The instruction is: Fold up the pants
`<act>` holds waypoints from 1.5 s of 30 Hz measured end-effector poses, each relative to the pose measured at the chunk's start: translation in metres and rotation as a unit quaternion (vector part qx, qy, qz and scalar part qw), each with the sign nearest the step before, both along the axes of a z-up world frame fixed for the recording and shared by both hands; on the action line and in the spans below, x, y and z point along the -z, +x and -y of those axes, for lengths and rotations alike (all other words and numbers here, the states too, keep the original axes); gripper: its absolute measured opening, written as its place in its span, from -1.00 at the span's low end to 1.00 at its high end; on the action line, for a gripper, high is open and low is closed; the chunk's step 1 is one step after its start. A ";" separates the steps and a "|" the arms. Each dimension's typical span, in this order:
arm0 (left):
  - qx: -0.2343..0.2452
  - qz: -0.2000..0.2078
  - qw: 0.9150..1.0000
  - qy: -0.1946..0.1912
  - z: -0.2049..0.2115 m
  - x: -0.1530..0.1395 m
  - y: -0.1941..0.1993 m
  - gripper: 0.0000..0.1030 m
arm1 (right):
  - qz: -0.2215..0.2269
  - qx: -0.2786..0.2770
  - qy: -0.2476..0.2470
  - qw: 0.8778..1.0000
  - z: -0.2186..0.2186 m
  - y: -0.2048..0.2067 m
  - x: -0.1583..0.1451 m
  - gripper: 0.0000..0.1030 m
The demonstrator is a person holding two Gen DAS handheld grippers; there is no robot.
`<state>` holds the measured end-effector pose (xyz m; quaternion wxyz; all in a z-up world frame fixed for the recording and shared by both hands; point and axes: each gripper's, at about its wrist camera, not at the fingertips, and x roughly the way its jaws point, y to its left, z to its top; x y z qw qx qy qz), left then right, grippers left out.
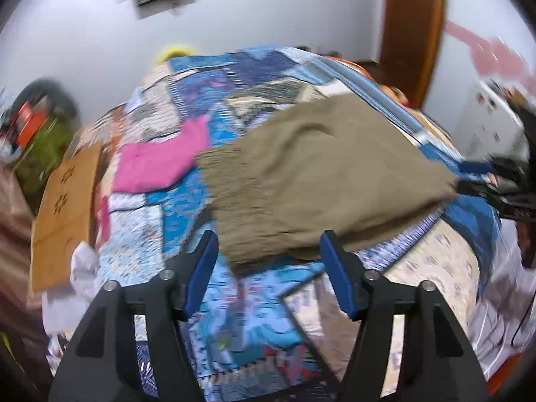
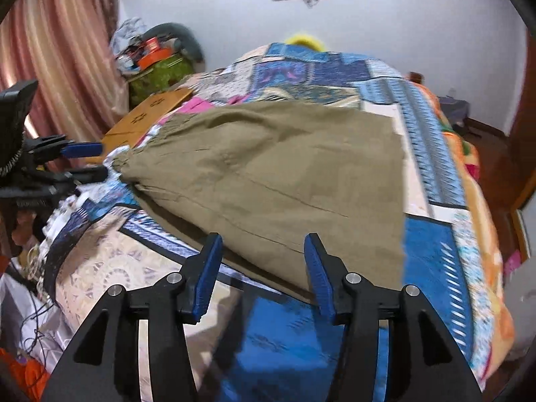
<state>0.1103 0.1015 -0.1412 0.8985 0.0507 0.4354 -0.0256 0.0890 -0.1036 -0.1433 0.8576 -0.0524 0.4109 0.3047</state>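
Patchwork bedspread [image 1: 254, 305] holds olive pants [image 1: 321, 174] — just beyond both hand-held grippers, fingers spread, empty.

1. The pants [image 1: 321, 174] [image 2: 274, 181] are a single garment of olive-khaki woven cloth.
2. They lie flat and spread out on top of a patchwork bedspread [image 1: 254, 305] [image 2: 432, 244], with no part lifted.
3. The cloth shows shallow wrinkles and a straight seam line running along its length.
4. One end is gathered and puckered like an elastic waistband; in the right wrist view it bunches to a point at the left.
5. The opposite end finishes in a straight cut edge.
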 end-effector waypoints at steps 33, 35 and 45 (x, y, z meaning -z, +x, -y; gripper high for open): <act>-0.056 -0.067 0.994 -0.067 -0.017 0.037 0.024 -0.03 | -0.025 0.106 -0.020 0.994 0.074 0.017 0.030 -0.79; -0.062 -0.087 0.992 -0.072 -0.017 0.055 0.025 -0.03 | -0.036 0.105 -0.029 0.993 0.072 0.019 0.038 -0.79; -0.047 -0.043 0.998 -0.009 -0.013 0.026 0.014 0.03 | -0.046 0.117 -0.068 0.990 0.068 0.014 0.037 -0.58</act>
